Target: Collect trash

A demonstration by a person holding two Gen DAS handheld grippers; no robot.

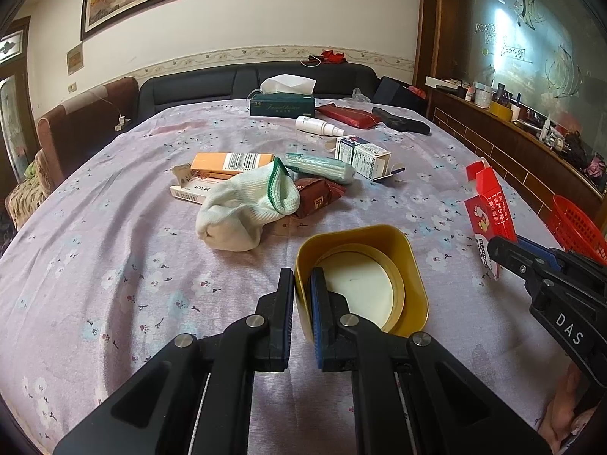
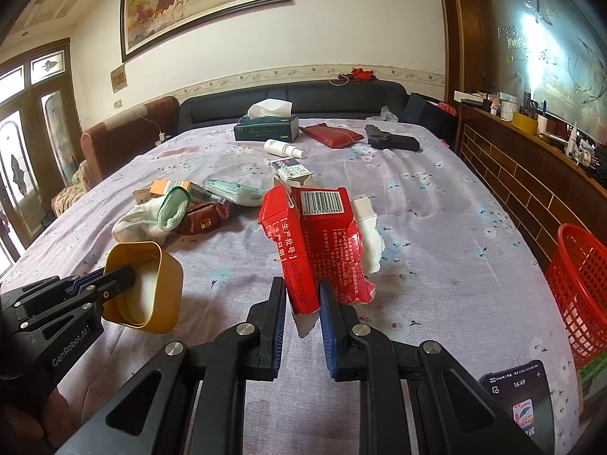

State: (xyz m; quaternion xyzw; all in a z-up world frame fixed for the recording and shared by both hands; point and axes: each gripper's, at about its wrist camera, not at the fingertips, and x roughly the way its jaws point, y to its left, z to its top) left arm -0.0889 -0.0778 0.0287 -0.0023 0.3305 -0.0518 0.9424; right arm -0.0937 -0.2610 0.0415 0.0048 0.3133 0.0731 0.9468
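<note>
My left gripper [image 1: 302,280] is shut on the wall of a yellow tin [image 1: 394,265], one finger inside and one outside; the tin [image 2: 163,288] tilts open toward the camera with a round lid lying in it. My right gripper [image 2: 301,290] is shut on a torn red carton [image 2: 322,235] with a barcode, held upright above the bed; the same carton [image 1: 489,208] shows at the right of the left wrist view. Loose litter lies mid-bed: a white sock [image 1: 246,204], an orange box [image 1: 231,163], a brown wrapper [image 1: 318,197], a green tissue pack [image 1: 322,167] and a small white box [image 1: 364,155].
A red mesh basket [image 2: 580,295] stands off the bed's right edge beside a brick-patterned wooden counter [image 2: 523,185]. Farther back lie a tissue box [image 2: 265,125], a white bottle [image 2: 282,148], a red pouch [image 2: 332,134] and a black object [image 2: 392,140]. A phone [image 2: 519,402] rests near right.
</note>
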